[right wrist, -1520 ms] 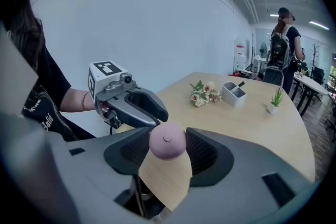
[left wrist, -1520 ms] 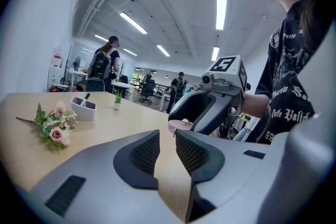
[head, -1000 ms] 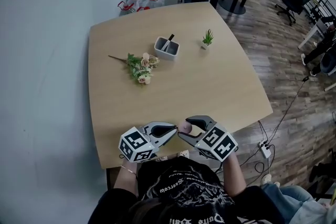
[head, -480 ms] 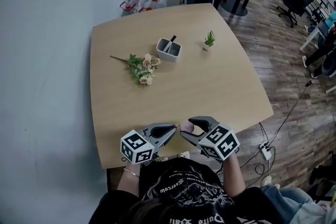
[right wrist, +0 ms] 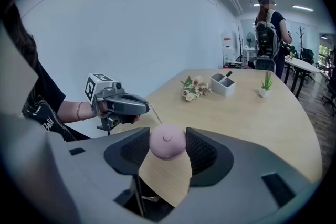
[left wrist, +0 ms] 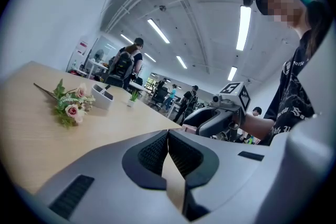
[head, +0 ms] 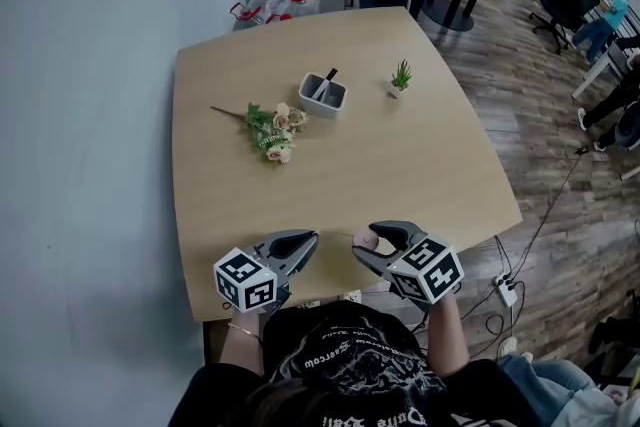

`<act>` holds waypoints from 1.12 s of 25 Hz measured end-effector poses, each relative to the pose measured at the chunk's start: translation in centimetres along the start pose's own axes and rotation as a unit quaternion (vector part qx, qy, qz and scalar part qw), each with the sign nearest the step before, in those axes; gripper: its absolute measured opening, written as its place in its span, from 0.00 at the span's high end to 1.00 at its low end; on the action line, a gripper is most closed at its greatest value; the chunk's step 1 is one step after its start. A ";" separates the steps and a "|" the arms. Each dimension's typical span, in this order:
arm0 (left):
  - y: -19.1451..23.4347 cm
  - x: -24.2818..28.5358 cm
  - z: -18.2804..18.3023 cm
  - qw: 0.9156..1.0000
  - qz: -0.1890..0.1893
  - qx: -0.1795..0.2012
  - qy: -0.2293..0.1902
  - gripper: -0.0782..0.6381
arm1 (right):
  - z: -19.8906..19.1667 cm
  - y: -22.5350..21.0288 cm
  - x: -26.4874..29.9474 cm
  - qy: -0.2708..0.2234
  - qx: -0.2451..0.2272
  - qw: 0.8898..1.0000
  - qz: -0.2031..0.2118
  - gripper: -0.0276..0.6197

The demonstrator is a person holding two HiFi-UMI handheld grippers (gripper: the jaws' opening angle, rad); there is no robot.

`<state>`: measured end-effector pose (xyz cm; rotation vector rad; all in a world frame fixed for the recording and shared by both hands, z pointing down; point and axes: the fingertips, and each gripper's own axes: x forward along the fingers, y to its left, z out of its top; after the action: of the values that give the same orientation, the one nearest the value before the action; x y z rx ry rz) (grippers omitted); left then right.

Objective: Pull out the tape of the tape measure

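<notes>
A round pink tape measure sits between the jaws of my right gripper, whose pads press on its sides just above the table's near edge. In the head view the right gripper is at the lower middle, and the left gripper is a short way to its left. The left gripper's jaws are shut, as the left gripper view shows. A thin tape runs from the left gripper's tip to the pink case.
On the wooden table lie a bunch of artificial flowers, a grey pen holder and a small potted plant, all far from the grippers. Bottles stand on the floor beyond the far edge.
My left gripper has moved left, away from the right one, and rolled a little. The gap between the two has widened and the thin tape spans it. The right gripper has stayed put.
</notes>
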<state>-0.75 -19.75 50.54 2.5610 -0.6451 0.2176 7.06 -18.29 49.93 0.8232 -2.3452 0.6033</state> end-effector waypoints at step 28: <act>5.5 -3.4 -0.2 0.987 0.149 -0.038 -0.040 0.88 | -0.3 -1.4 0.2 -0.005 0.029 0.999 -0.018 0.60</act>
<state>-6.34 -22.53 52.11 2.4011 -1.0476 0.1856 7.92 -19.19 50.58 0.8950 -2.3261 0.6563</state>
